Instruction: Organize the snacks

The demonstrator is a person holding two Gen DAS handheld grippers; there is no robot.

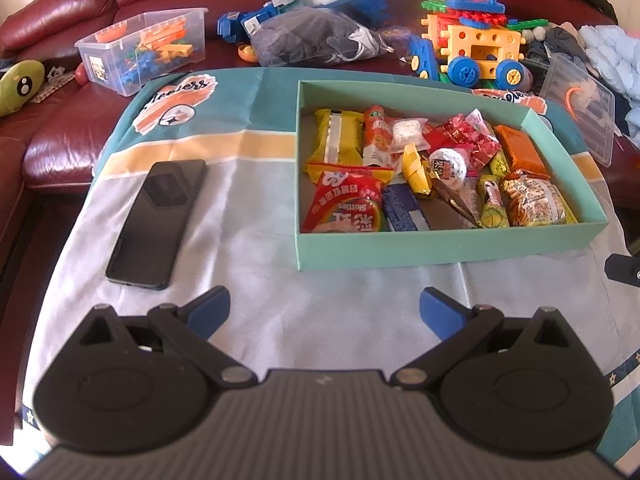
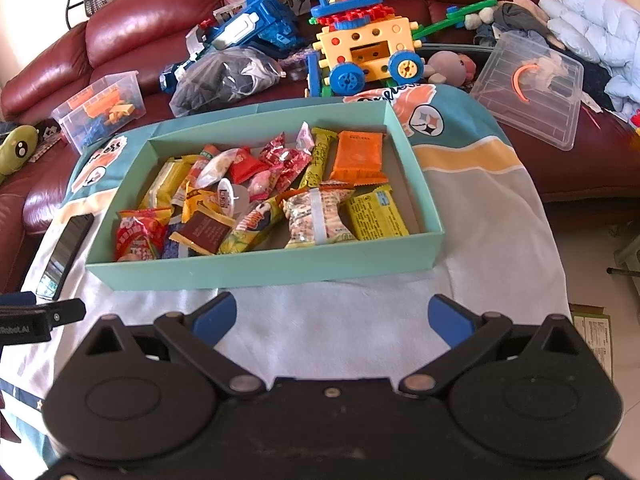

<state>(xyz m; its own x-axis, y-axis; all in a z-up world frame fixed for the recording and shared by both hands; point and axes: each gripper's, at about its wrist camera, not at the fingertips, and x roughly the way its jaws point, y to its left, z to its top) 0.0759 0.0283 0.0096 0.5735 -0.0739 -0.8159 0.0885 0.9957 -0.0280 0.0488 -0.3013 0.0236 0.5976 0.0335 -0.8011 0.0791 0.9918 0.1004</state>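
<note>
A teal cardboard box [image 1: 440,246] stands on a cloth-covered table and holds several wrapped snacks: a red Skittles bag [image 1: 344,204], a yellow wafer bar [image 1: 332,136], an orange pack [image 1: 520,146]. The right wrist view shows the same box [image 2: 260,268] with the orange pack [image 2: 358,156] and a yellow bar [image 2: 376,216]. My left gripper [image 1: 324,312] is open and empty, in front of the box. My right gripper [image 2: 332,318] is open and empty, just short of the box's near wall.
A black phone [image 1: 158,224] lies left of the box on the cloth. Behind, on the red sofa, are a clear bin of toy parts [image 1: 140,50], a toy block car [image 1: 472,48], a blue toy [image 2: 248,28], a clear lid [image 2: 528,92].
</note>
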